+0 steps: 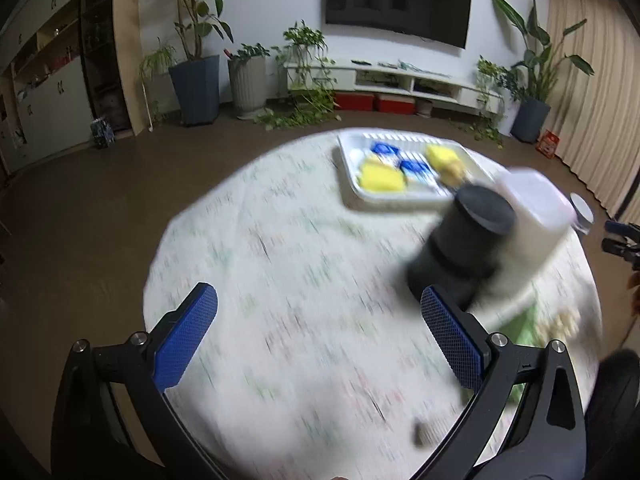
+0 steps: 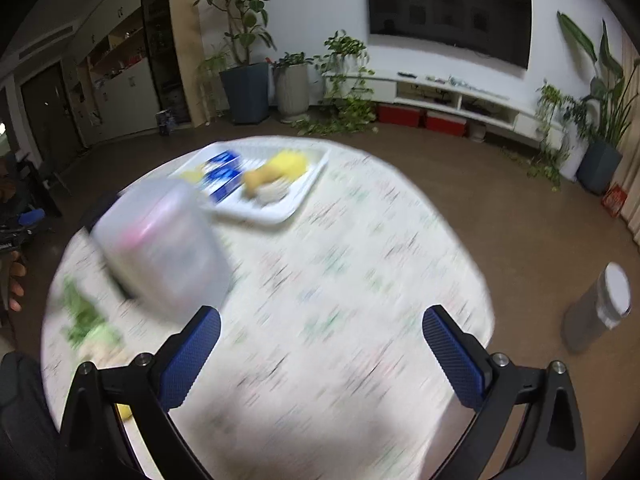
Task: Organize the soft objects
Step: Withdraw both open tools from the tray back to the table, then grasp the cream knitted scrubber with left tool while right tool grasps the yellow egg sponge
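Hovering both grippers over the round table (image 1: pixel 280 240), jaws wide, nothing held. Soft yellow sponges (image 1: pixel 382 178) sit in the white tray (image 1: pixel 348 168) at the far edge, ahead-right of my left gripper (image 1: pixel 318 332), ahead-left of my right gripper (image 2: pixel 320 352). Can't tell which is closer, too blurry.

— How is the left gripper (image 1: pixel 319 312) standing?
— Its jaws are spread wide, the blue pads (image 1: pixel 186 334) well apart with nothing between them.
— And the right gripper (image 2: pixel 321 334)?
— The same: jaws wide apart and empty, both blue pads (image 2: pixel 192 356) facing inward.
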A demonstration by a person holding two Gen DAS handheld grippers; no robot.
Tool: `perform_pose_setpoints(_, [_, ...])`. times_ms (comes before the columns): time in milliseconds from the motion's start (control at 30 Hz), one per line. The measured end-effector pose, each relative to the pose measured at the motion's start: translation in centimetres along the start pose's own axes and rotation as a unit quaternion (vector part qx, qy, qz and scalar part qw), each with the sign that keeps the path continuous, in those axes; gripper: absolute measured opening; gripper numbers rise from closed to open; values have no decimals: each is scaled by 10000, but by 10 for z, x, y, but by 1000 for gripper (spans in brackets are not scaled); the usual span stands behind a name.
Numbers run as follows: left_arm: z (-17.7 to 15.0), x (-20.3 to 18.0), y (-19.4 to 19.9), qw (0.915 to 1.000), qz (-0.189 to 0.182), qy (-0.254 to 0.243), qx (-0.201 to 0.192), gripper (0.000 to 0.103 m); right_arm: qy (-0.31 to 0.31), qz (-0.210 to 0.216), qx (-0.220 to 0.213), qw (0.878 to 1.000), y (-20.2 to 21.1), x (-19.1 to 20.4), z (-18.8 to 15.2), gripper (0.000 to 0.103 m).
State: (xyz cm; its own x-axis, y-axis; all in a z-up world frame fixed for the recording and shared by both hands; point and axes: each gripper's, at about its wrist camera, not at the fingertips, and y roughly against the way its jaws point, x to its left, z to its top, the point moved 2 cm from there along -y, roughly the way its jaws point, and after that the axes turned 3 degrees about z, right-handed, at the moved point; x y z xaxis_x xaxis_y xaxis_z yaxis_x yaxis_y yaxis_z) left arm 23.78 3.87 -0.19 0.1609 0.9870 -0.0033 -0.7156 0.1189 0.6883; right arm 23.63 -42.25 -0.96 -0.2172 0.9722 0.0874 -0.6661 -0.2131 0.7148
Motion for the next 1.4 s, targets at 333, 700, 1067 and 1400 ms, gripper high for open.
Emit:
perform_pose_setpoints(333, [-72, -50, 40, 9993, -106, -145, 320, 103, -126, 502, 186, 9985, 25, 83, -80, 103])
perform_pose_setpoints(700, [-124, -91, 45, 9978, -297, -149, 580, 103, 7, 669, 218, 9975, 35, 153, -121, 103])
perform_pose_setpoints(1067, [-116, -96, 2, 9972, -50, -65, 748, 103, 92, 427, 382, 9983, -7, 167, -108, 102])
perform_pose_setpoints(1400, [-114, -92, -20, 9955, 138, 49, 940, 103, -56, 560, 615, 9965, -36, 159, -104, 92])
